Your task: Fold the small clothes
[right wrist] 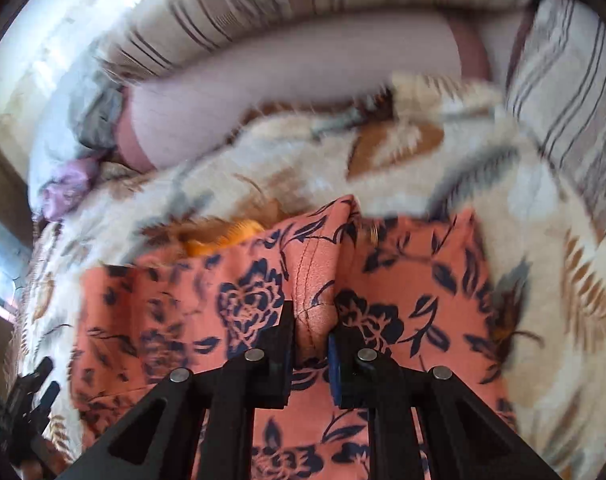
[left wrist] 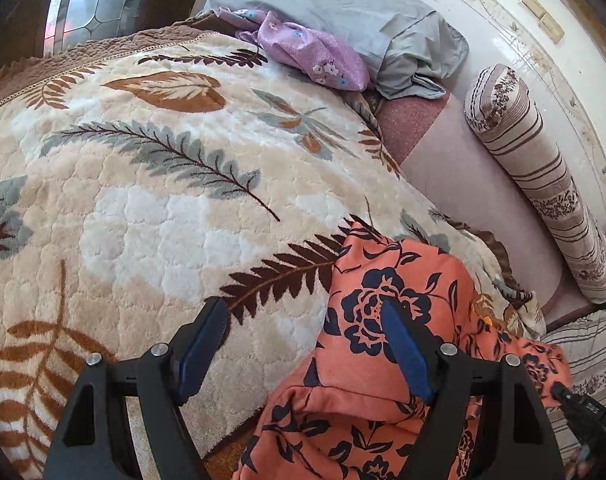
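Coral floral woven garment (right wrist: 239,308), pinched ridge clamped by right gripper (right wrist: 311,320); left gripper (left wrist: 303,312) gapes empty over plush quilted leaf-print blanket (left wrist: 143,208) at nine o'clock.

left wrist: looks down across bed (left wrist: 143,184) | right wrist: close above orange cloth (right wrist: 231,300) | both see cloth, striped bolster (left wrist: 543,184)

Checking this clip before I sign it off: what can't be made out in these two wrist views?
- Orange floral garment: lower part cut off by the bottom edge in both views, partly hidden behind the claw arms; overall shape unclear.
- Left claw: open; whether its right finger touches the cloth is unclear.
- Right wrist view: motion-blurred, so the leaf-print blanket is smeared.
- Orange-yellow item: mostly hidden by the garment, unidentifiable.
- Right claw: pinched cloth hides its pads.
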